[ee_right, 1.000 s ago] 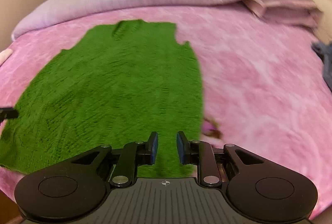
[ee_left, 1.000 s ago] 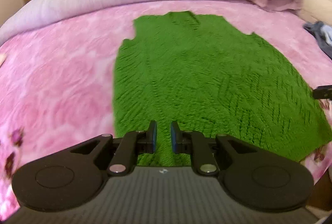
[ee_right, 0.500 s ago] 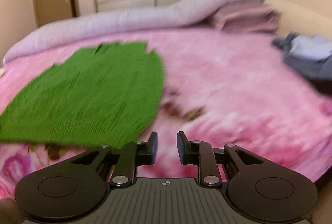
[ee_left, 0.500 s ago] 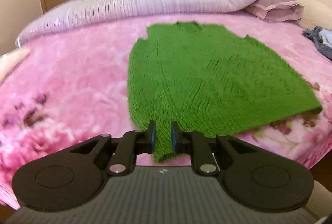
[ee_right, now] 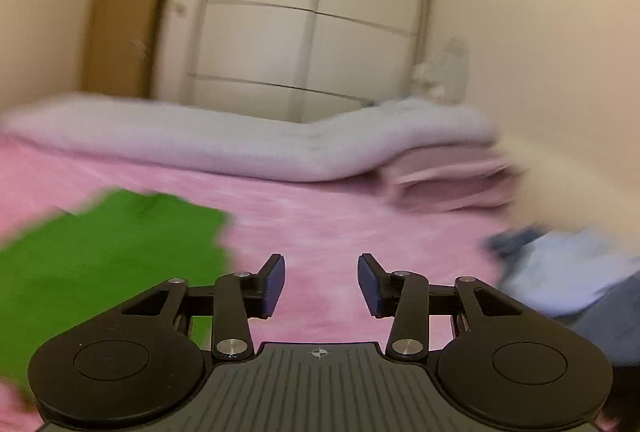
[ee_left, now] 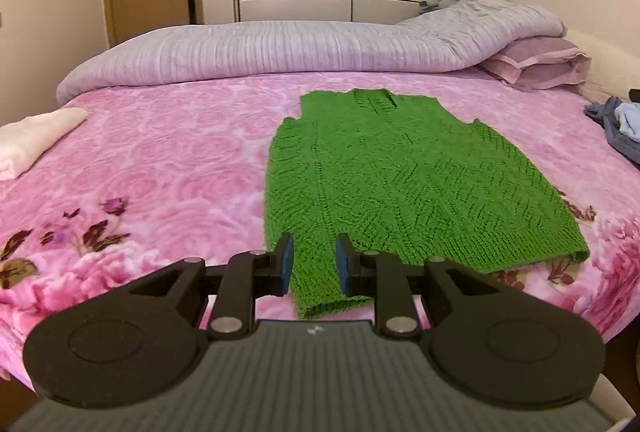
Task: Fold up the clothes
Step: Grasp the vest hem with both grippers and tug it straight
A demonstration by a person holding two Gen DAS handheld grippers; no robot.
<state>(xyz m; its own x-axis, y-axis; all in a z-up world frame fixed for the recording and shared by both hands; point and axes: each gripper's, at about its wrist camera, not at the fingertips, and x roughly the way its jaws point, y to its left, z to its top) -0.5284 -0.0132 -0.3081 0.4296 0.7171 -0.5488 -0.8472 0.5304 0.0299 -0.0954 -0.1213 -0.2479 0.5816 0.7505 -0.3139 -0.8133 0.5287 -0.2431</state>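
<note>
Green vest (ee_left: 400, 183) flat on pink bedspread (ee_left: 160, 171), centre-right of left view, neck toward top. Left gripper (ee_left: 312, 264) bottom centre, jaws slightly apart, empty, over vest hem. Right gripper (ee_right: 320, 282) wide open, empty; view blurred, vest lower left, blue clothes (ee_right: 568, 272) right.

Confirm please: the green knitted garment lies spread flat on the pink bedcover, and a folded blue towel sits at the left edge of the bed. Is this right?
Not quite: the folded towel at the left edge is pale cream-pink, not blue, as the left wrist view shows. The green knitted garment does lie flat on the pink bedcover.
</note>
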